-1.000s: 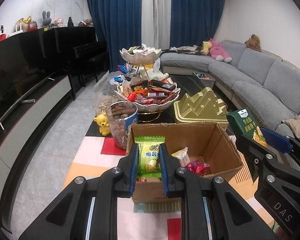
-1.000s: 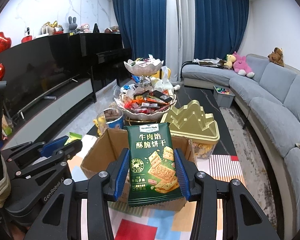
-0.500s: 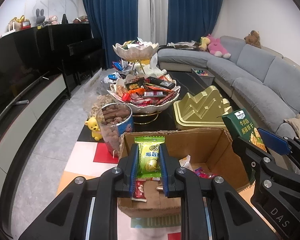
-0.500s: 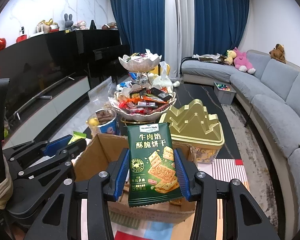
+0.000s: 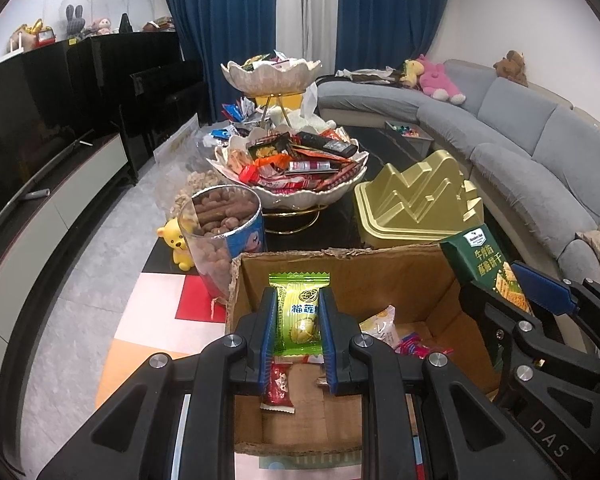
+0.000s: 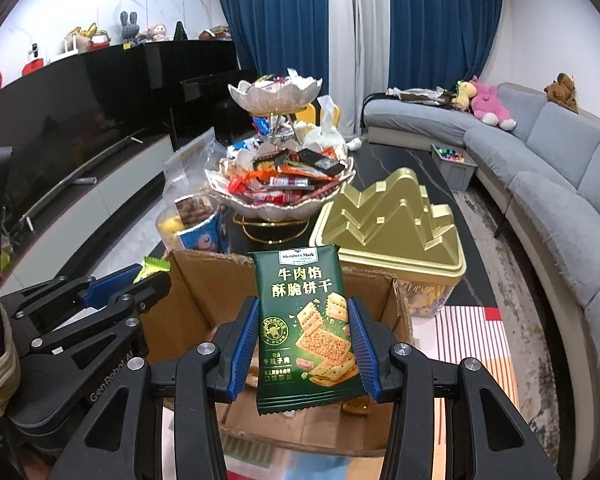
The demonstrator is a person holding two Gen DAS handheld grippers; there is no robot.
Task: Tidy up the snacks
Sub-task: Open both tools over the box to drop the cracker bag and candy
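Both snack packets (image 5: pixel 299 319) lower over box (image 5: pixel 380 264)

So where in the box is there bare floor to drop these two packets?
The cardboard box has bare floor along its near edge, right of the red packet. The back right corner is crowded with a cream packet and pink wrappers.

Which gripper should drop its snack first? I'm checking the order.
Probably left: the left gripper already holds its green candy packet over the open cardboard box, while the right gripper's cracker packet hangs nearer the rim.
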